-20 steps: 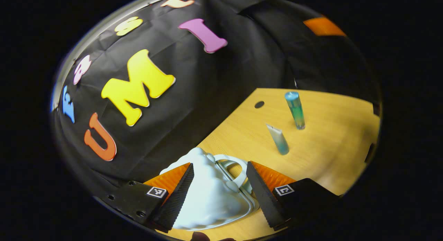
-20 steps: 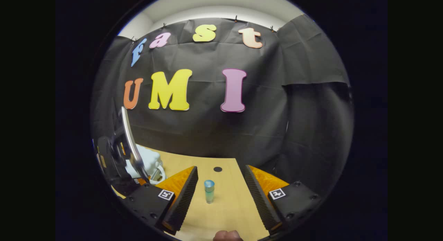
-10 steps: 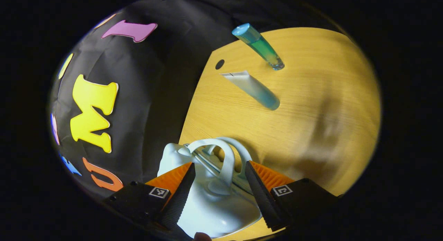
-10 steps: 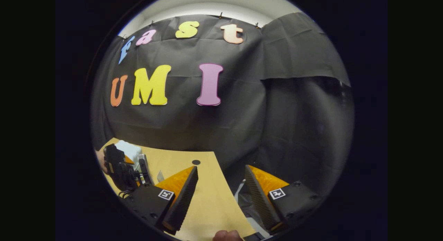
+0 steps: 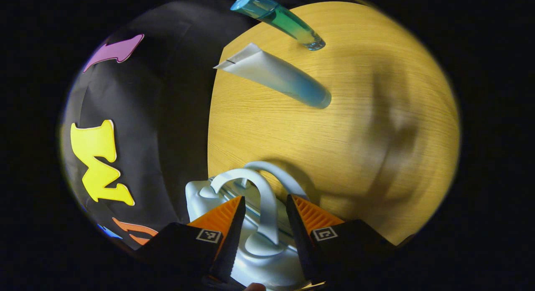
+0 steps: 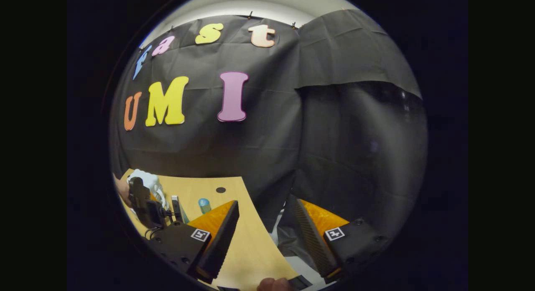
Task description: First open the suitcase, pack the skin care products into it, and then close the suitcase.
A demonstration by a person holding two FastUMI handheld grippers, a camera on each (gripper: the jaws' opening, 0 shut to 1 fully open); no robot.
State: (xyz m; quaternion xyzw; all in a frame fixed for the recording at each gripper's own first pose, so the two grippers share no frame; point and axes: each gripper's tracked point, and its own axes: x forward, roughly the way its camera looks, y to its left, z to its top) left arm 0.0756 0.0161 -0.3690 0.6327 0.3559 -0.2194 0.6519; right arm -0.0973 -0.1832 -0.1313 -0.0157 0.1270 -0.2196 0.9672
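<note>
From the left gripper view, the left tongs (image 5: 262, 224) stand apart astride one pale handle (image 5: 263, 199) of the small white suitcase (image 5: 200, 195), not yet pinching it. Beyond, on the surface (image 5: 355, 128), a white tube (image 5: 271, 75) and a green bottle (image 5: 280, 19) wait unpacked. So I'd say opening is the step; next comes nipping that handle and lifting.

In the right gripper view, the right tongs (image 6: 264, 232) hang apart over the surface's edge, idle.

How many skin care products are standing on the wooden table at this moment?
2. A clear blue-green bottle stands farthest from the suitcase; a white tube with a blue cap stands between them. Others may be hidden outside the views.
</note>
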